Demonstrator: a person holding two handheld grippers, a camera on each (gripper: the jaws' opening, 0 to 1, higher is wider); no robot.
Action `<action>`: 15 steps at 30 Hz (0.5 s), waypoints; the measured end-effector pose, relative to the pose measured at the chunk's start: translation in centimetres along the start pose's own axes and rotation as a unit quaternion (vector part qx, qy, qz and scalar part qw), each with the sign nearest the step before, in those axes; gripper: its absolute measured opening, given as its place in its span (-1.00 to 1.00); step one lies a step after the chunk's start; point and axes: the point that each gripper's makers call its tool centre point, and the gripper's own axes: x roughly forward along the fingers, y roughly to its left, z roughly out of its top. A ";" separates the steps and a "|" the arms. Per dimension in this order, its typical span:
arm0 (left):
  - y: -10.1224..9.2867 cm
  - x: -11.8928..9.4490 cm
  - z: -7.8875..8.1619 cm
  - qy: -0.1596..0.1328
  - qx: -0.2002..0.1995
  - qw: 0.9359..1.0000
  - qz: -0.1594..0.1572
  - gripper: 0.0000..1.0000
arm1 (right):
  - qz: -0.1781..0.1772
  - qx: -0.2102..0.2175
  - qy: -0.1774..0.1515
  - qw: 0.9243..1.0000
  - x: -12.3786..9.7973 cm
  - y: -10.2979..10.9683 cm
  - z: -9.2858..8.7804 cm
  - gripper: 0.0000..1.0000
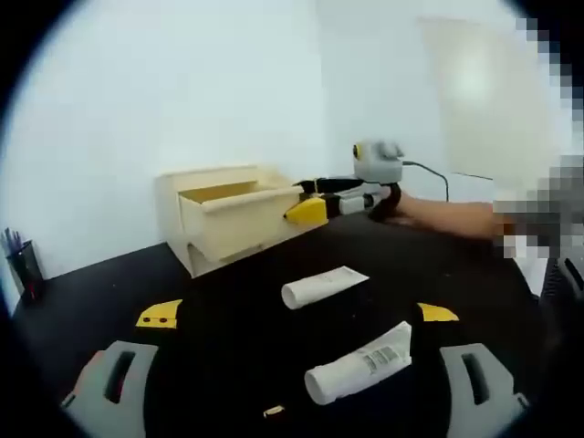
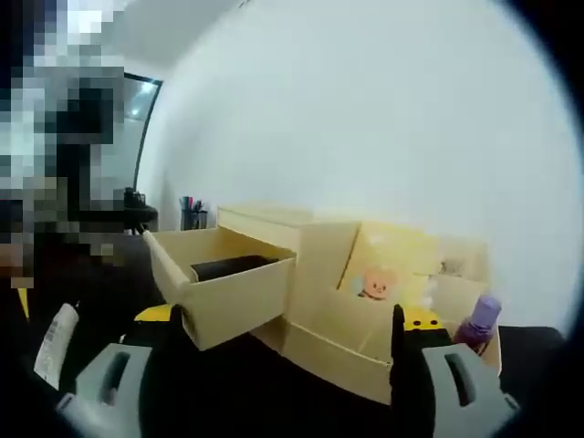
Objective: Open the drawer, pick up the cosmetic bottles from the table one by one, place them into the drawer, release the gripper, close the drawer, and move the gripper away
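Black counter (image 1: 109, 292) under white walls, two white tubes (image 1: 324, 286) before the pale wooden drawer (image 2: 224, 283) pulled open, both claws spread, empty.

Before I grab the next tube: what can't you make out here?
- Drawer contents, right gripper view: front wall hides all but a dark shape.
- Tube label, left gripper view: print too small.
- Tube, right gripper view: cut off by the edge.
- Purple bottle: lower part hidden behind the right gripper.
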 end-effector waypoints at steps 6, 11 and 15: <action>-0.1 0.1 -0.4 0.004 0.000 1.000 0.001 0.92 | -0.010 0.002 0.000 1.000 0.9 -1.0 0.2 0.76; -0.4 0.2 -0.4 0.005 -0.001 1.000 0.004 0.92 | -0.017 0.002 0.000 1.000 1.5 -1.5 0.2 0.74; -0.1 0.3 -0.3 0.006 0.002 1.000 0.003 0.92 | -0.026 0.005 0.001 1.000 1.9 -2.1 0.1 0.74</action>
